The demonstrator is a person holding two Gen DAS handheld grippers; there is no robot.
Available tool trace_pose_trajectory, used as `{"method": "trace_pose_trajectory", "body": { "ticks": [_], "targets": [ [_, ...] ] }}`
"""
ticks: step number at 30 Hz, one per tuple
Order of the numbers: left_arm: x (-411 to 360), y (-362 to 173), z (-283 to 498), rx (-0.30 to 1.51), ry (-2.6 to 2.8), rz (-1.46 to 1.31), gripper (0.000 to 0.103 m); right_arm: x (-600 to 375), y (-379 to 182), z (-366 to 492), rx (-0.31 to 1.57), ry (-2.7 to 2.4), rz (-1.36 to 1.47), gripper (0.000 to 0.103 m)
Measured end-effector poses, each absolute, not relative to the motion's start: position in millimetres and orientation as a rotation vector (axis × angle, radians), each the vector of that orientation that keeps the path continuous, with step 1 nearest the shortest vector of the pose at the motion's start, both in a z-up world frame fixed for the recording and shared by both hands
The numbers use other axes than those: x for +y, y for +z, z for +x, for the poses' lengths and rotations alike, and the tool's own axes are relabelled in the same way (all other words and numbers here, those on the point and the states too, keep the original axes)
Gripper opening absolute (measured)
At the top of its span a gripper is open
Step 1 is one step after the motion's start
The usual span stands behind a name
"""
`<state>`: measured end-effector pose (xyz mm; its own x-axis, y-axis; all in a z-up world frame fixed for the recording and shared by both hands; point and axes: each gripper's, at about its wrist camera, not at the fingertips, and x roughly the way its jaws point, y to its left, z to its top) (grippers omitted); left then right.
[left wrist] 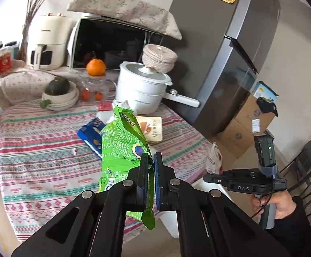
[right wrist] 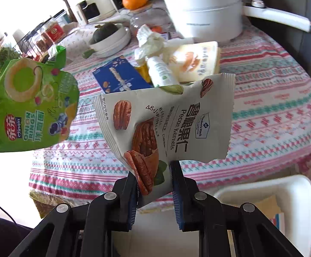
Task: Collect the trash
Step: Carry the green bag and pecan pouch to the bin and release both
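Note:
My left gripper (left wrist: 151, 158) is shut on a green onion-rings bag (left wrist: 123, 147) and holds it above the patterned tablecloth (left wrist: 37, 150). The same bag shows at the left of the right wrist view (right wrist: 31, 105). My right gripper (right wrist: 153, 169) is shut on a white pecan-kernels bag (right wrist: 168, 124), held up over the table's front edge. On the table lie a blue wrapper (right wrist: 121, 77), a cream snack pack (right wrist: 196, 64), a small white bottle (right wrist: 160, 72) and crumpled tissue (right wrist: 151, 40). A white bin (right wrist: 284, 194) stands below at the right.
A white electric pot (left wrist: 142, 87), a bowl with a green squash (left wrist: 60, 94), an orange on a glass jar (left wrist: 95, 67), a microwave (left wrist: 114, 42) and an air fryer (left wrist: 46, 42) stand at the back. A grey fridge (left wrist: 230, 53) and cardboard boxes (left wrist: 247, 124) are to the right.

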<state>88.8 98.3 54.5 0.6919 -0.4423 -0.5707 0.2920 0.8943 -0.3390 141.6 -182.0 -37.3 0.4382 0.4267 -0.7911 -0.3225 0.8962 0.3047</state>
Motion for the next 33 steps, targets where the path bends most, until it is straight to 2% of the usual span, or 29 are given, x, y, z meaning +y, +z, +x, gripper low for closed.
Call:
{"method": "trace_pose_trajectory", "body": {
  "ticks": [18,33],
  "targets": [
    [-80,-9,105,0.917,-0.825,-0.262,0.005,-288,-52,119,1.048,0.262,0.163,0.025],
    [-153,-82,125,1.126,-0.916,-0.386,0.005,-352,-62,105,1.068,0.134,0.208,0.026]
  ]
}}
